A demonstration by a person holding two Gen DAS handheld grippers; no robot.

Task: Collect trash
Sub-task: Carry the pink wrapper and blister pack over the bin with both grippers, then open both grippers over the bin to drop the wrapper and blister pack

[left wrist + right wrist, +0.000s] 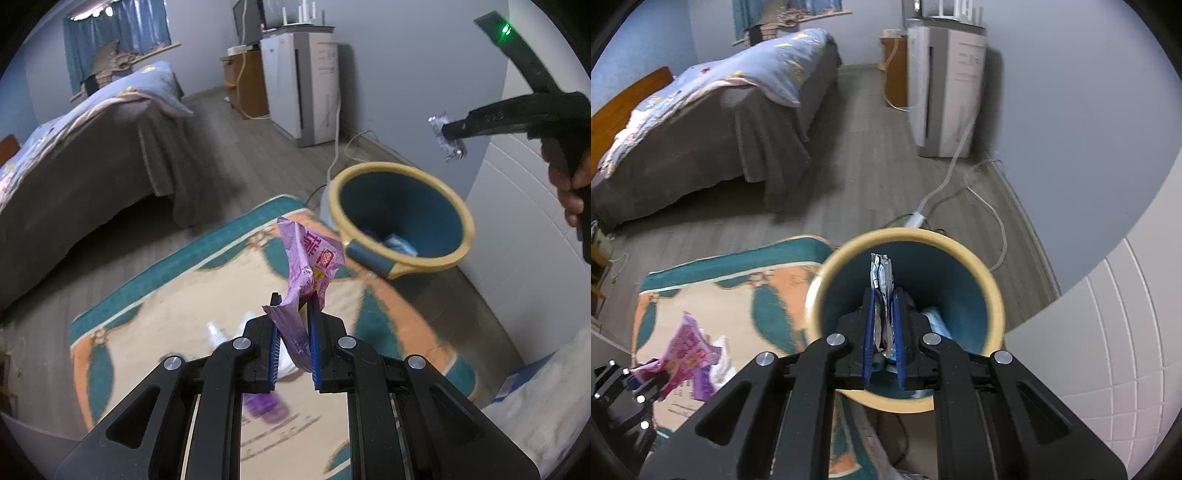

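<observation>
My left gripper [294, 301] is shut on a purple snack wrapper [308, 258] and holds it above the rug, short of the bin. The bin [458, 206] is blue inside with a yellow rim and has some trash at its bottom. My right gripper [883, 295] is shut on a silver foil wrapper [881, 271] and hangs directly over the bin's mouth [993, 295]. The right gripper also shows in the left wrist view [452, 131] with the foil wrapper [448, 142] above the bin. The left gripper with the purple wrapper [685, 350] shows at the lower left of the right wrist view.
A patterned teal and orange rug [177, 317] lies on the wood floor with white and purple scraps [266, 408] on it. A bed [92, 147] stands to the left. A white appliance [299, 81] and cables [982, 199] are by the far wall. A white tiled wall [1126, 332] is at right.
</observation>
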